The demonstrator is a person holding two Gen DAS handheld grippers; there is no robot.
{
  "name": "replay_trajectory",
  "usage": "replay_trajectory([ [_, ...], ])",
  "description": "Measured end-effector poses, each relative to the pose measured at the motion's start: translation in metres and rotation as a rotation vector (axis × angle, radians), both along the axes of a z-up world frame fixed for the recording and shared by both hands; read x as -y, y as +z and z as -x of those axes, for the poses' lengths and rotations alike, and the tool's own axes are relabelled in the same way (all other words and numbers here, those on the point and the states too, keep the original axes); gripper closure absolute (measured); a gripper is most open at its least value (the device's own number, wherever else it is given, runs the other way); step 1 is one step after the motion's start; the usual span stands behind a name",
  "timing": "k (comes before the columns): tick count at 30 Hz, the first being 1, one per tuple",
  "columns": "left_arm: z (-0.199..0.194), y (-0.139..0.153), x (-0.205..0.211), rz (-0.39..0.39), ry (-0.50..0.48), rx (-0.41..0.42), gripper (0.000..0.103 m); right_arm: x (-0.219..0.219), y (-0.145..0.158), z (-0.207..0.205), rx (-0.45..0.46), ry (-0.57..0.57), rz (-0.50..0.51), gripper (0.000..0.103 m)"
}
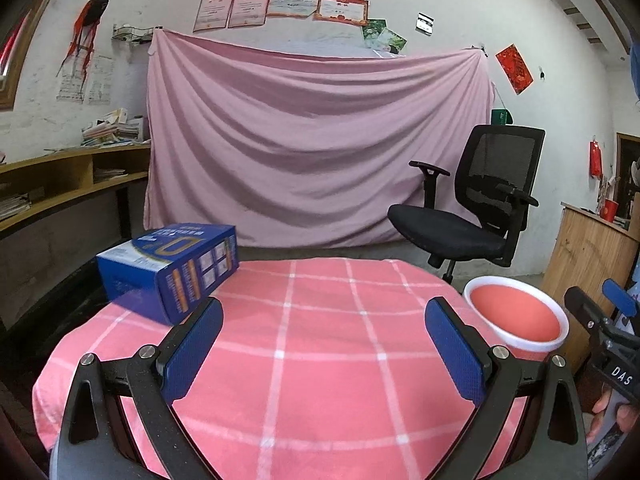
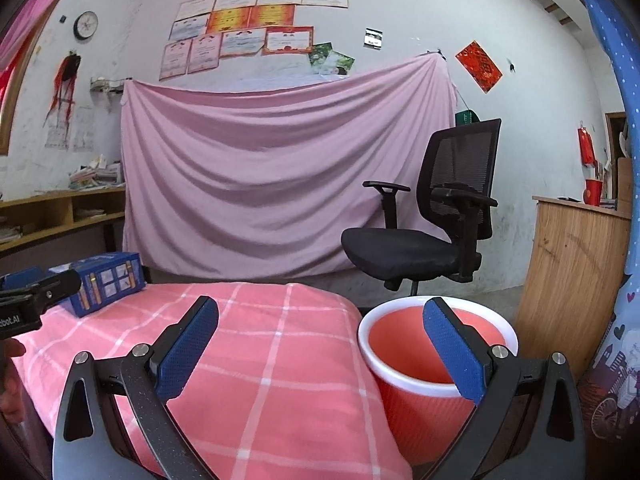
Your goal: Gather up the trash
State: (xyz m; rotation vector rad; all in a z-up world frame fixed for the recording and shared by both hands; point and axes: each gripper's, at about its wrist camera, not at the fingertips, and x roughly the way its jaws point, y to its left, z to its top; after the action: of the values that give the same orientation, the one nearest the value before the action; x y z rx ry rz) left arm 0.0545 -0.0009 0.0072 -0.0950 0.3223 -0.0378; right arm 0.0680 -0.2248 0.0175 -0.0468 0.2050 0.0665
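A blue cardboard box (image 1: pixel 168 270) lies on the far left of a table covered with a pink checked cloth (image 1: pixel 320 340); it also shows in the right wrist view (image 2: pixel 106 282). A red bin with a white rim (image 2: pixel 432 344) stands beside the table's right edge and shows in the left wrist view too (image 1: pixel 520 314). My left gripper (image 1: pixel 324 320) is open and empty above the cloth, right of the box. My right gripper (image 2: pixel 320 320) is open and empty, its right finger over the bin's mouth.
A black office chair (image 2: pixel 424 216) stands behind the table before a hanging pink sheet (image 2: pixel 280 168). A wooden cabinet (image 2: pixel 576 272) is at the right, wooden shelves (image 1: pixel 68 184) at the left. The other gripper shows at each view's edge (image 1: pixel 600 332).
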Motion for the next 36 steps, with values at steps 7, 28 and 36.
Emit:
replay_trajectory([
  [7, 0.018, -0.005, -0.010, -0.012, 0.012, 0.008, 0.004, -0.010, -0.004, 0.018, 0.000, -0.020, -0.010, 0.000],
  [28, 0.063, -0.036, -0.030, -0.016, 0.066, 0.043, 0.004, -0.047, -0.027, 0.044, -0.022, 0.003, 0.062, 0.000],
  [36, 0.046, -0.051, -0.030, -0.014, 0.061, -0.004, 0.004, -0.046, -0.037, 0.033, -0.054, -0.014, 0.079, 0.000],
])
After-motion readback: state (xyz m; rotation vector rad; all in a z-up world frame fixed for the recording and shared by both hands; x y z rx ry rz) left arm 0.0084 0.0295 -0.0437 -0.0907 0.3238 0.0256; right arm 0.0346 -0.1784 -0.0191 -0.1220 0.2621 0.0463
